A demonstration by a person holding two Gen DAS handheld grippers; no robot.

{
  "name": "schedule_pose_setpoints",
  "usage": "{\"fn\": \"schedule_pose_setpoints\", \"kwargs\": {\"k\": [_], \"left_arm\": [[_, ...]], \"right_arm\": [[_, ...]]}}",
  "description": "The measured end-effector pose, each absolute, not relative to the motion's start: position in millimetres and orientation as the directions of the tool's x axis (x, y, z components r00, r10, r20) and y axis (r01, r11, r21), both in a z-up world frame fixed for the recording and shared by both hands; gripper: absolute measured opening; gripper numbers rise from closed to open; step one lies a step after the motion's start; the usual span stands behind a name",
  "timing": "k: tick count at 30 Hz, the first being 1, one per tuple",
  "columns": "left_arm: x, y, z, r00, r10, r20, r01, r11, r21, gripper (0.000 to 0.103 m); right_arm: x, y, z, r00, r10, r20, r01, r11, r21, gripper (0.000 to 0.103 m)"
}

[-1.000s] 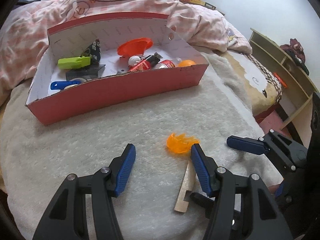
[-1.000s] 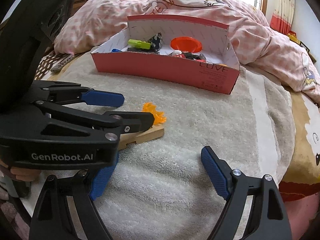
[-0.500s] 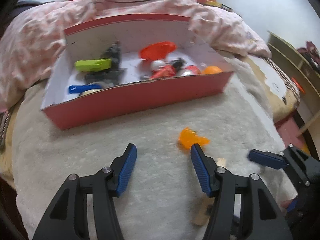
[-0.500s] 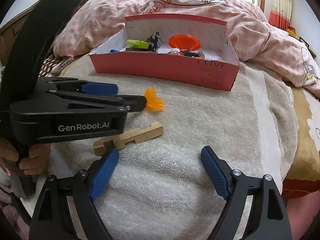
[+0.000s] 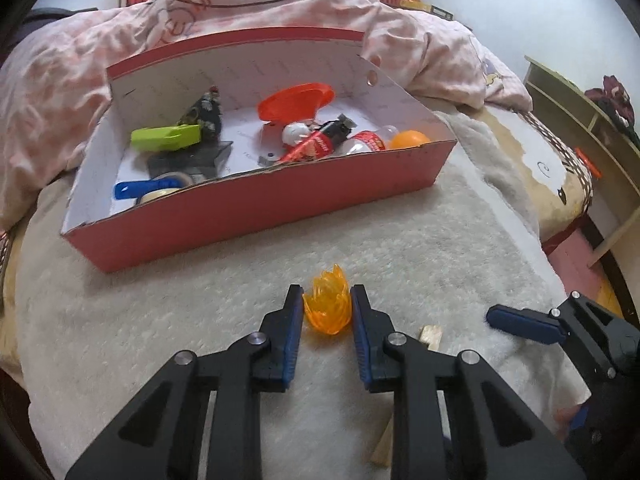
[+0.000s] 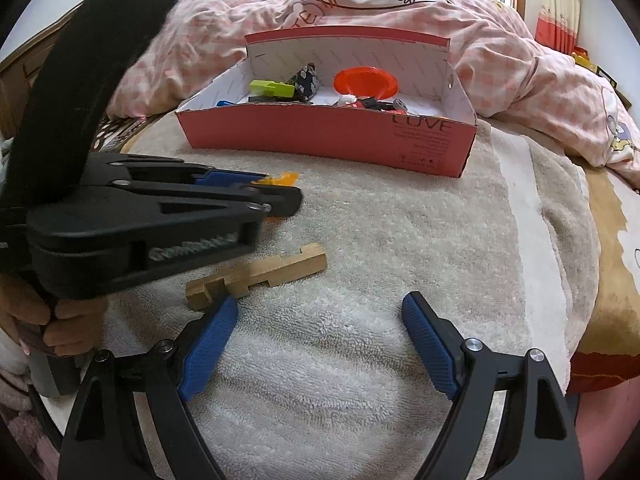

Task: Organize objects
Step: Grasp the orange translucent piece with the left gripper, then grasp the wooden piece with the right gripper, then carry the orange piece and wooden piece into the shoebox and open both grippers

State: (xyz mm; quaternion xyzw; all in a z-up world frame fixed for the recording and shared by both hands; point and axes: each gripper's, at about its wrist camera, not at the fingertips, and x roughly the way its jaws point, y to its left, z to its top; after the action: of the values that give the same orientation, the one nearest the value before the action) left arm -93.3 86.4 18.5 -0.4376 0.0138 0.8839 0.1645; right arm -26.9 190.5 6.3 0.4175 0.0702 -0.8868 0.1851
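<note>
Now the left gripper (image 5: 326, 312) has slid over and closed its fingers on the orange toy (image 5: 327, 306).

That toy sits on the white towel (image 5: 200, 320) on the bed, in front of the red box (image 5: 256, 200). It looks thin and bendy, so squeeze it softly, lift straight up, then carry it over the box wall. The right gripper (image 6: 320, 344) has wide open fingers holding nothing, near the wooden block (image 6: 256, 274).

Two grippers work over the bed: the left gripper (image 5: 327, 312) and the right gripper (image 6: 320, 344). One red box (image 5: 256, 208) sits there. On the towel (image 6: 360, 240) lie one orange translucent piece (image 5: 326, 304) and one notched wooden block (image 6: 256, 274). Inside the box: one orange funnel (image 5: 296, 100), one green piece (image 5: 166, 137), one orange ball (image 5: 408, 139).
</note>
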Motion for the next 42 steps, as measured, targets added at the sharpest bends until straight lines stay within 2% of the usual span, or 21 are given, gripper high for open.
{"fn": "schedule_pose_setpoints", "kwargs": {"k": [5,13,20,23,24,42], "left_arm": [[-82,64,20,-0.571,0.264,-0.777,-0.259,-0.956,-0.134,0.023],[-76,26,22,-0.59,0.229,-0.775,-0.174,-0.972,-0.155,0.023],[-77,16,18,-0.583,0.225,-0.78,-0.151,-0.974,-0.169,0.023],[-77,17,18,-0.583,0.228,-0.78,-0.156,-0.973,-0.168,0.023],[-77,18,18,-0.582,0.227,-0.781,-0.157,-0.974,-0.165,0.023],[-87,23,43,-0.644,0.192,-0.741,-0.162,-0.98,-0.114,0.023]], "right_arm": [[-26,190,12,-0.586,-0.276,-0.762,0.37,-0.928,0.052,0.085],[-33,171,20,-0.521,-0.452,-0.724,0.519,-0.841,0.152,0.086],[-41,152,5,-0.494,-0.383,-0.78,0.589,-0.808,0.023,0.086],[-43,155,4,-0.484,-0.391,-0.783,0.596,-0.802,0.032,0.085],[-43,155,5,-0.487,-0.389,-0.782,0.591,-0.806,0.033,0.079],[-69,172,37,-0.593,-0.346,-0.727,0.444,-0.894,0.064,0.079]]}}
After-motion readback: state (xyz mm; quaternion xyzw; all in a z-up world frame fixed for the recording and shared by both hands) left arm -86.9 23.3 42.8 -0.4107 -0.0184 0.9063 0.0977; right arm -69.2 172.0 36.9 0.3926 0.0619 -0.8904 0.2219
